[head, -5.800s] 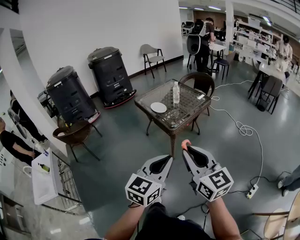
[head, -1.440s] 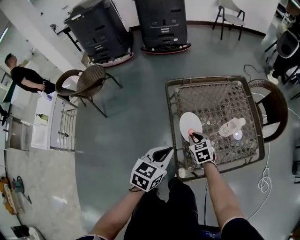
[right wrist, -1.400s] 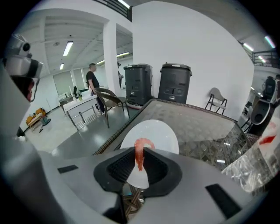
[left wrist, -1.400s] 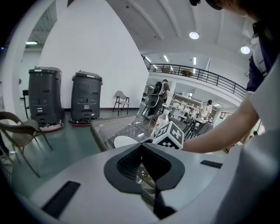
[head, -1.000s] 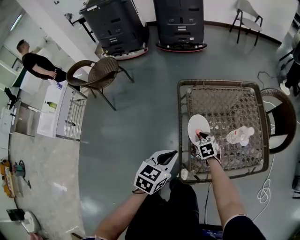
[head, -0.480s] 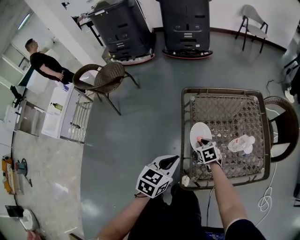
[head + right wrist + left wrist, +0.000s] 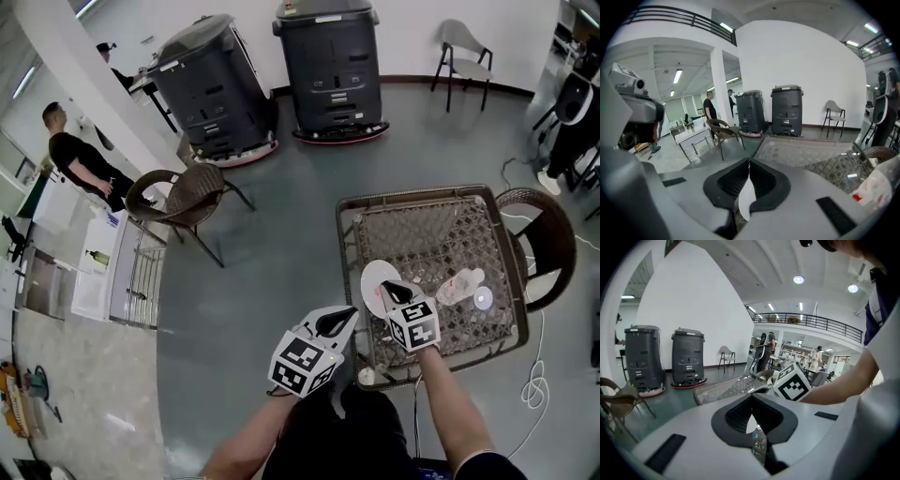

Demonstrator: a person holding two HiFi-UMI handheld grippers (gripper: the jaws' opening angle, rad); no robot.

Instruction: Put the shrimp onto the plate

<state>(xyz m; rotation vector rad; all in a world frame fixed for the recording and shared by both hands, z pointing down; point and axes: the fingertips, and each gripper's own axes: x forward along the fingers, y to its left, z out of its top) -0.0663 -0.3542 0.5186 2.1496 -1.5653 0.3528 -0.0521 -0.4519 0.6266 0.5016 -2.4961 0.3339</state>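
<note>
Right gripper [image 7: 388, 287] sat over the near edge of the white plate [image 7: 372, 274] on the wicker table [image 7: 412, 196]. Its jaws were closed tip to tip with nothing between them; only a sliver of white showed through the slot behind the tips. We couldn't make out the shrimp in any view, and the gripper covered part of the plate. Left gripper [image 7: 344, 318] hung over the grey floor [image 7: 262, 253], just off the table's left edge, jaws together and empty. A clear bottle [image 7: 457, 284] lay on its side on the table, right of the plate.
</note>
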